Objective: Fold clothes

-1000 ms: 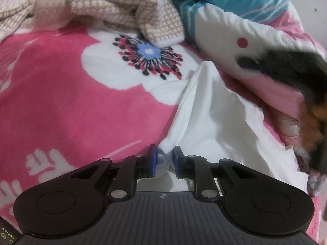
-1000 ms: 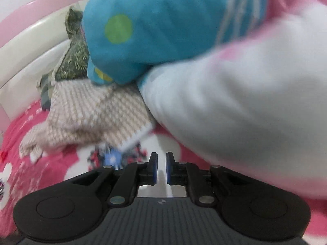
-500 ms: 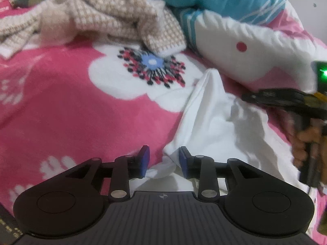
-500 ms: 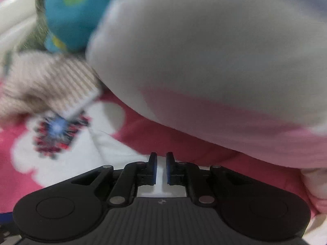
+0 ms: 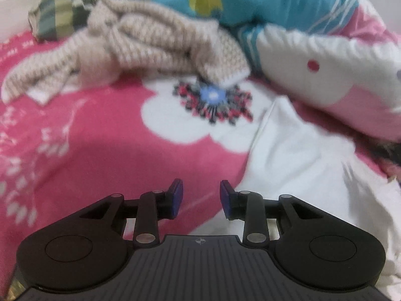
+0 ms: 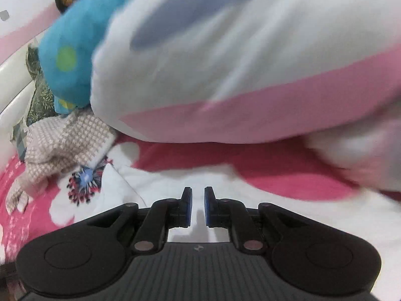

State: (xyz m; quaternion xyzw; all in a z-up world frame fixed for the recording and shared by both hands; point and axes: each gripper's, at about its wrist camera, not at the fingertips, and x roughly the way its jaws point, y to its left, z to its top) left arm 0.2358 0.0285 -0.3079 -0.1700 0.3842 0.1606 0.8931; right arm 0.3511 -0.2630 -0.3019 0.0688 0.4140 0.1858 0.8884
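Left wrist view: the white garment [image 5: 308, 165] lies spread on the pink floral bed [image 5: 105, 150], running from a peak near the flower print down to the lower right. It sits just right of the left gripper [image 5: 201, 198], whose fingers stand moderately apart with nothing between them. In the right wrist view the right gripper [image 6: 198, 207] hovers over the same cloth, fingers nearly closed and empty, judged the nearer hand. A beige knit sweater [image 5: 150, 47] and pillows [image 5: 325, 80] lie beyond.
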